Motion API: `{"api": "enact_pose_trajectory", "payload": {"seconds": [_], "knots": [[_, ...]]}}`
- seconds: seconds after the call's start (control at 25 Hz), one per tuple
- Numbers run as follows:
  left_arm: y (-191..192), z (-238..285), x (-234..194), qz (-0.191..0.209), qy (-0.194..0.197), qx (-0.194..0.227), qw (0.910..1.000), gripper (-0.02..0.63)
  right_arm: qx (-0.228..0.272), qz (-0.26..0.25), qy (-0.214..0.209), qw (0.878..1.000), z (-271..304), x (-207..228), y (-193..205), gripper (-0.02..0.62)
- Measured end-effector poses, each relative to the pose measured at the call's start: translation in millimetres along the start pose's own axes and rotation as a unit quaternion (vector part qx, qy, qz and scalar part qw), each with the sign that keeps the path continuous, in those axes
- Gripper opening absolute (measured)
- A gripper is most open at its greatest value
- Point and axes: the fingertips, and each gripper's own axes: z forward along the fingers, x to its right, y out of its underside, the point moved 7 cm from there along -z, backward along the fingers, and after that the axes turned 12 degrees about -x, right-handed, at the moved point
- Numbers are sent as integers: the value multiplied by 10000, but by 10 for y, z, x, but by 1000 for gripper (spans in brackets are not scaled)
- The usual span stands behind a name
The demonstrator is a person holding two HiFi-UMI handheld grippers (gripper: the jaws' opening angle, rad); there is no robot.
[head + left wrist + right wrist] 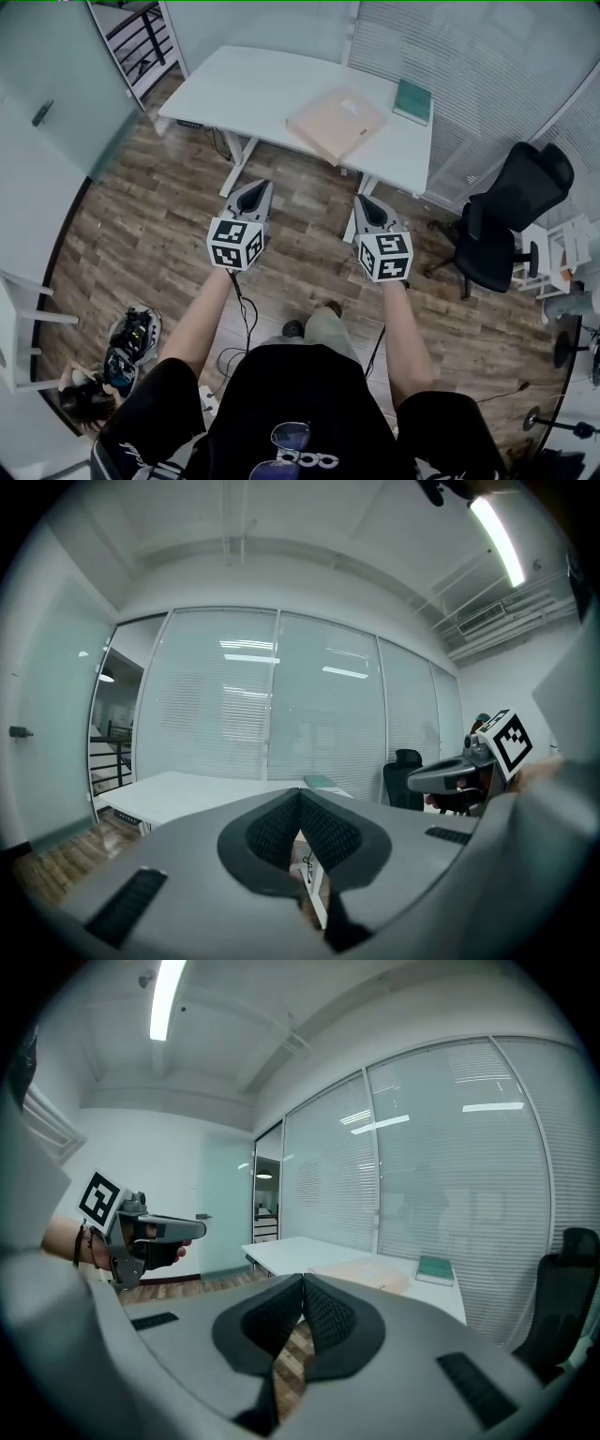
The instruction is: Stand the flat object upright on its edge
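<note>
- Left gripper [259, 186] and right gripper [366, 201]: you hold both out in front of you at about the same height, side by side and well apart, over the wood floor [141, 234] and short of the surface [244, 94]
- Fingers, left [277, 832]: pressed together at the tips, with nothing between them
- Fingers, right [328, 1316]: likewise together and empty
- Reason for this posture, as a judgement: neither gripper has anything to carry yet, so closed fingers are simply the resting state during an approach. Part them before you try any grip
- Task item: the tan flat object [337, 123] lies face down on the surface, turned at an angle to it, with its nearest corner at or just over the near edge. No gripper touches it
- A green book [412, 101] lies flat near the far right corner, apart from the tan object. It could also pass for a flat object, but the tan one sits more directly ahead of both grippers
- Progress: the task is not begun, and the object lies wholly flat
- Next move, as a judgement: the object is broad and thin, so one gripper would likely lift an edge while the other steadies the opposite side
- Hazard: a black office chair [511, 216] stands off the right edge, so keep your right elbow clear of it
</note>
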Motion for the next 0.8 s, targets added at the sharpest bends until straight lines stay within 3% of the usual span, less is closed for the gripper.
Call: {"api": "enact_pose_trajectory", "payload": {"seconds": [0.44,0.8], "knots": [[-7,419,-320,-78,252,-157,9995,20,-116,160,-48,9998,491,98,-78,21],[-159,1019,-669,-72,306,-227,9992,20,-137,406,-212,9989,1062,432,-222,20]]}}
